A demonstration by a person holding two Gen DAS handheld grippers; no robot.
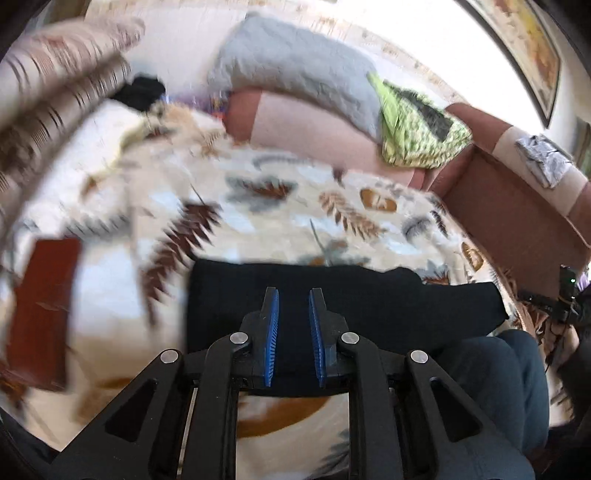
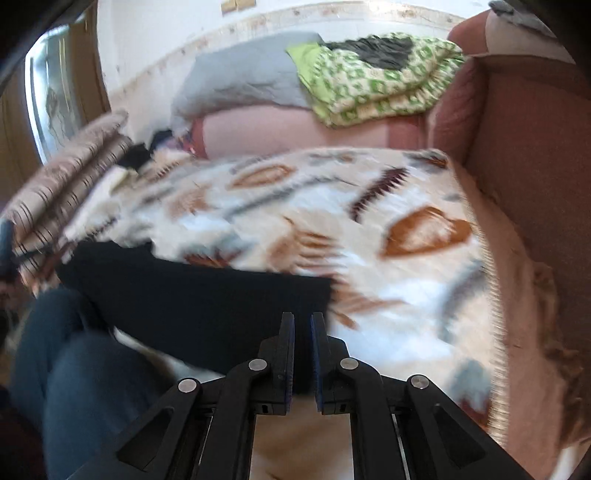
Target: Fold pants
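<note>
Nearest the lens, the left gripper (image 1: 293,295) hangs slightly parted over the black pants (image 1: 332,306), pinching nothing. Those pants lie as a compact dark rectangle on the leaf-print blanket (image 1: 258,206) beside the person's knee (image 1: 509,369), so most folding looks done. Rightward, the right gripper (image 2: 303,319) is clenched at the pants' edge; whether cloth sits between its jaws I cannot tell.

Black gripper (image 1: 293,295), blue ribbed pads, silver pivot pins; dark-blue trousers (image 2: 74,369).

Pink-brown sofa (image 1: 517,206) under a leaf-print blanket (image 1: 280,206), against a bright white wall (image 1: 177,33).
</note>
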